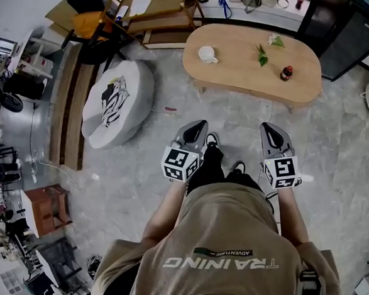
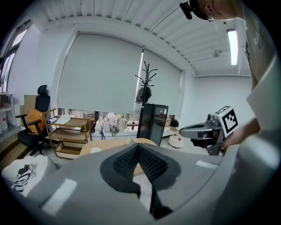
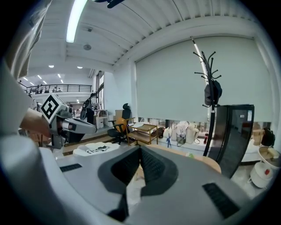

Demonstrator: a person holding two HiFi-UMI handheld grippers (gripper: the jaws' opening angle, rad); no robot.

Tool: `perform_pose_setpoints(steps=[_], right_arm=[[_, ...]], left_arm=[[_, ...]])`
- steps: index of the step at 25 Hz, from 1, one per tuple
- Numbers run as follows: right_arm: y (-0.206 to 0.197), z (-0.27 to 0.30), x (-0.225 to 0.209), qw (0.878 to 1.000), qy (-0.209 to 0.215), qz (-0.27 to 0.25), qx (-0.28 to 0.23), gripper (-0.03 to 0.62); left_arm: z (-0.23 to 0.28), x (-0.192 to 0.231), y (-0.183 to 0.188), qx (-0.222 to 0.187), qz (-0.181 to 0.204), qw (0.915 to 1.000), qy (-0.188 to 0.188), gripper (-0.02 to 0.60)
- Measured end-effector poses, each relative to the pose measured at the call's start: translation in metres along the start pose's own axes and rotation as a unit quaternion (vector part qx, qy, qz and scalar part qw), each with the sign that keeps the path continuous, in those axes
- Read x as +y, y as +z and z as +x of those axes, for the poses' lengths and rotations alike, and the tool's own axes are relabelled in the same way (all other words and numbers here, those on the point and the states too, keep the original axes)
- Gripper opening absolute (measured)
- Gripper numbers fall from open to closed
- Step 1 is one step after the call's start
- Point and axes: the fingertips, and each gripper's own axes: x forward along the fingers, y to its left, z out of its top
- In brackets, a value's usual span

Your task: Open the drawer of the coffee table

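Both pinched closed, empty: left hand-held gripper (image 1: 196, 130), right hand-held gripper (image 1: 269, 131). Bench (image 1: 242, 70) ahead, well apart. Drawer not visible from here. Risks: closed jaws likely slip off pull; wrong side searched; careless approach jolts bench, tipping bottle (image 1: 286, 73).

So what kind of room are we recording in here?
Likely a lounge mock-up inside an office or lab: a low wooden coffee table and a floor cushion, with an office chair and coat stand by a big roller blind.
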Motion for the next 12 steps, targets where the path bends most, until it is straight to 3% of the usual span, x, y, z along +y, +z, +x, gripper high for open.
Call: perform_pose_setpoints(steps=[4, 8, 12], right_arm=[[0.002, 0.018, 0.0, 1.0, 0.0, -0.022, 0.001, 0.005], [0.008, 0.042, -0.007, 0.999, -0.004, -0.043, -0.008, 0.005], [-0.001, 0.078, -0.02, 0.999, -0.003, -0.048, -0.007, 0.005]], left_arm=[[0.018, 0.012, 0.001, -0.008, 0.007, 0.9999, -0.006, -0.006], [0.04, 0.043, 0.016, -0.038, 0.025, 0.9989, 0.012, -0.006], [0.075, 0.073, 0.021, -0.054, 0.013, 0.9984, 0.011, -0.006]])
